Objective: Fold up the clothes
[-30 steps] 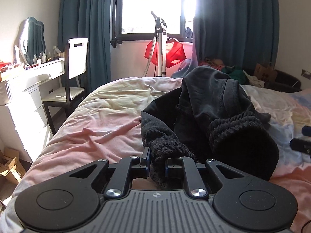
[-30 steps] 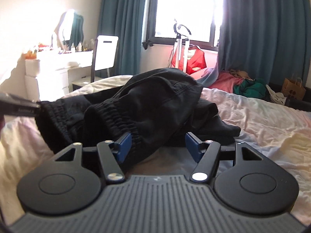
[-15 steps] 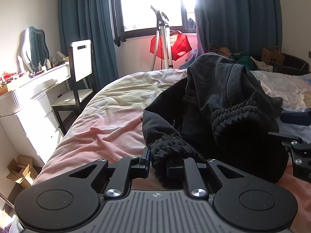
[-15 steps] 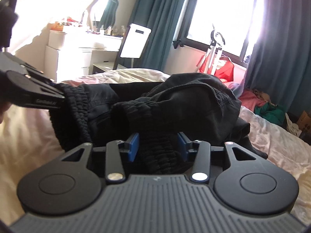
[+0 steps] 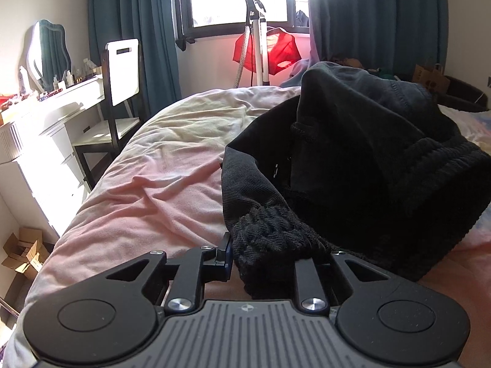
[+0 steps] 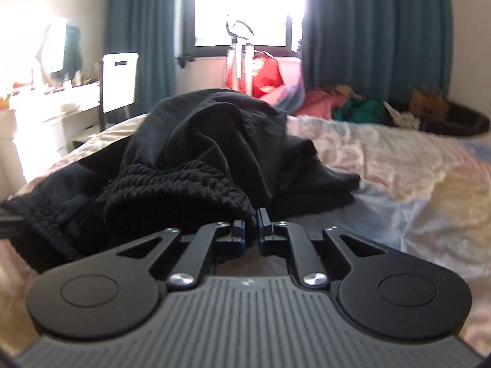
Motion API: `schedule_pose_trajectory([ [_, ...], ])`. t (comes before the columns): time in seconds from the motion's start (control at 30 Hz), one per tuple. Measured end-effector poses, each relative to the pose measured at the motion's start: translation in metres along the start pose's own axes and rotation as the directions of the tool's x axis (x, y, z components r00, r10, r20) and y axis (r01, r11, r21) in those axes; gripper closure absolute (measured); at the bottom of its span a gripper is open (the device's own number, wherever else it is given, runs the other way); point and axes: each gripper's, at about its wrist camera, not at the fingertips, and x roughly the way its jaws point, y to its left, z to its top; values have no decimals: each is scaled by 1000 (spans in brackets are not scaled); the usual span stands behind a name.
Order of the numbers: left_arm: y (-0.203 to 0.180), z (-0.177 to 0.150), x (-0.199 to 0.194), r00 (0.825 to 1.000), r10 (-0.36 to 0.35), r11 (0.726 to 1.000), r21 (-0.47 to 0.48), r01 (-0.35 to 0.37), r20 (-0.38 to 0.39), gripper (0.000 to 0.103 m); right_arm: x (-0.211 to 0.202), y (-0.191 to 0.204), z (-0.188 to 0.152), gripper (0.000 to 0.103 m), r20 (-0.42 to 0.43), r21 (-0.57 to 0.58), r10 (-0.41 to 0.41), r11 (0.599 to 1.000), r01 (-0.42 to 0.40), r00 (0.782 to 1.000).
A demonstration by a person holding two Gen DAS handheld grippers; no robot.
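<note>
A black garment with ribbed elastic edges lies bunched on the pink bed. My left gripper is shut on one ribbed edge of the black garment, which fills the space between its fingers. My right gripper is shut on another ribbed edge of the same garment, its blue pads nearly together. The left gripper's tip shows at the far left edge of the right wrist view.
A white dresser with a mirror and a white-backed chair stand left of the bed. A clothes steamer stand with a red garment stands by the window. A pile of clothes lies at the bed's far right.
My right gripper has closed from wide open onto the ribbed edge. Both grippers have shifted, and the garment has been pulled up and stretched between them.
</note>
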Motion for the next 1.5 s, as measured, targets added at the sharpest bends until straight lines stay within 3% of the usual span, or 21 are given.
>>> schedule_pose_trajectory([
  [0.07, 0, -1, -1, 1000, -20, 1000, -10, 20, -20, 69, 5, -34, -10, 93, -134, 218, 23, 976, 7, 991],
  [0.17, -12, -4, -10, 999, -16, 999, 40, 17, -34, 70, 14, -75, -34, 93, -303, 473, 131, 881, 30, 944],
  [0.23, -15, -5, -14, 999, -20, 998, 62, 22, -44, 70, 9, -82, -40, 93, -310, 490, 159, 872, 14, 937],
  [0.33, -20, -7, -20, 998, -25, 995, 93, 31, -57, 70, -6, -75, -28, 91, -254, 436, 163, 899, -38, 953],
  [0.4, -19, -8, -24, 998, -32, 994, 102, 37, -54, 70, -16, -60, -18, 90, -210, 331, 129, 942, -54, 969],
  [0.47, -20, -9, -27, 998, -28, 993, 111, 34, -49, 69, -21, -39, -15, 88, -174, 152, 55, 988, -28, 983],
  [0.53, -21, -10, -25, 999, -19, 992, 125, 24, -43, 69, -19, -15, -18, 85, -150, -45, -26, 999, 20, 988],
  [0.57, -22, -10, -23, 999, -14, 991, 132, 19, -39, 69, -17, -7, -20, 79, -143, -126, -58, 991, 40, 988],
  [0.63, -24, -11, -19, 999, -5, 989, 148, 10, -32, 69, -12, 7, -24, 78, -117, -235, -98, 970, 68, 988],
  [0.8, -30, -12, -9, 1000, 17, 982, 187, -14, -13, 70, -1, 27, -23, 78, -14, -396, -156, 908, 138, 988],
  [0.97, -31, -11, -4, 1000, 22, 980, 195, -24, 14, 69, 11, 42, -38, 80, 98, -570, -206, 791, 224, 974],
  [1.0, -28, -10, -6, 1000, 12, 984, 177, -17, 24, 69, 12, 41, -37, 81, 94, -554, -207, 802, 224, 974],
  [1.03, -25, -9, -8, 999, 3, 987, 160, -9, 35, 70, 9, 33, -31, 83, 85, -494, -204, 842, 220, 975],
  [1.1, -20, -6, -12, 998, -15, 992, 124, 8, 57, 70, 3, 18, -18, 88, 67, -359, -197, 910, 208, 978],
  [1.2, -12, -2, -17, 995, -41, 997, 70, 34, 91, 70, -13, -10, 0, 90, 68, -144, -170, 973, 178, 983],
  [1.3, -4, 3, -23, 990, -64, 998, 18, 62, 126, 70, -36, -33, 8, 91, 109, 2, -143, 990, 144, 984],
  [1.37, 2, 5, -27, 986, -80, 996, -19, 84, 149, 78, -50, -43, 10, 91, 117, 56, -129, 991, 123, 985],
  [1.4, 7, 6, -30, 984, -93, 993, -52, 102, 153, 83, -55, -50, 10, 91, 104, 93, -121, 989, 112, 987],
  [1.5, 24, 6, -39, 983, -120, 976, -166, 142, 136, 86, -52, -68, 4, 91, -15, 144, -111, 983, 112, 994],
])
